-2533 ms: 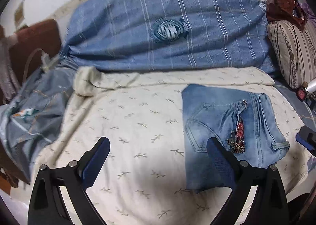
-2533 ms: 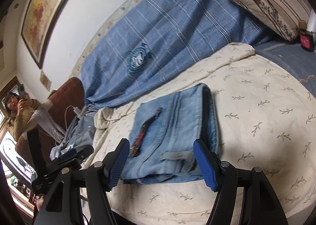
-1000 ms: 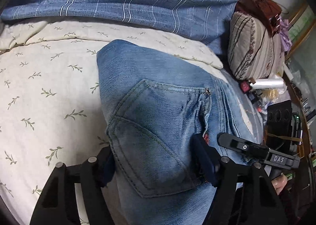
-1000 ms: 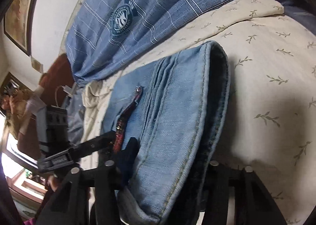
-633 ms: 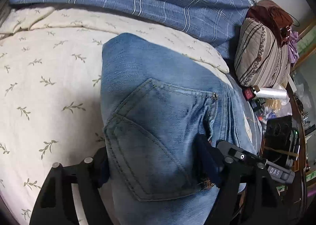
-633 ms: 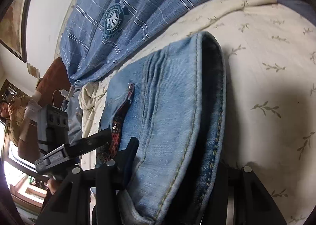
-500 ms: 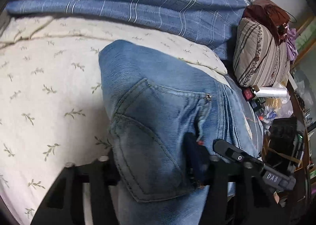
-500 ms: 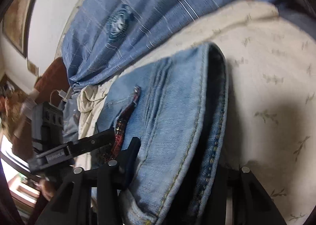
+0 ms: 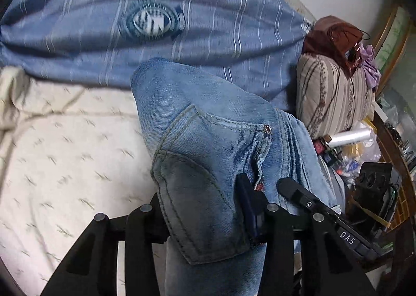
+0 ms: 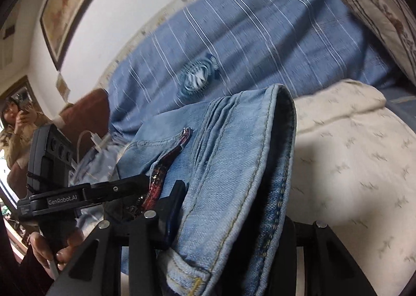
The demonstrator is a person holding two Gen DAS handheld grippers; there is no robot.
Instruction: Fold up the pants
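Denim jeans [image 9: 208, 155], folded, now off the bed [image 9: 65, 166] w/ far end hanging free. Both tongs clamp the near edge: left [image 9: 205, 215] closing tighter, right [image 10: 228, 220] gripping. Lift started, so prob. ready to move.

Home bedroom, lived-in. Bed w/ cream leaf-print sheet [image 9: 65, 145], big blue striped blanket [image 9: 208, 23] w/ round crest bunched along headboard side, striped pillow [image 9: 335, 96] w/ brown bag [image 9: 330, 36] on top. Framed map-like picture [image 10: 75, 2] on white wall. Cluttered wood shelf/side table [image 9: 397, 145] at bed's edge: bottles, plastic wrap, misc bits. Charger cable [image 10: 91, 140] by brown chair back. Person [image 10: 15, 124] w/ phone at far left.
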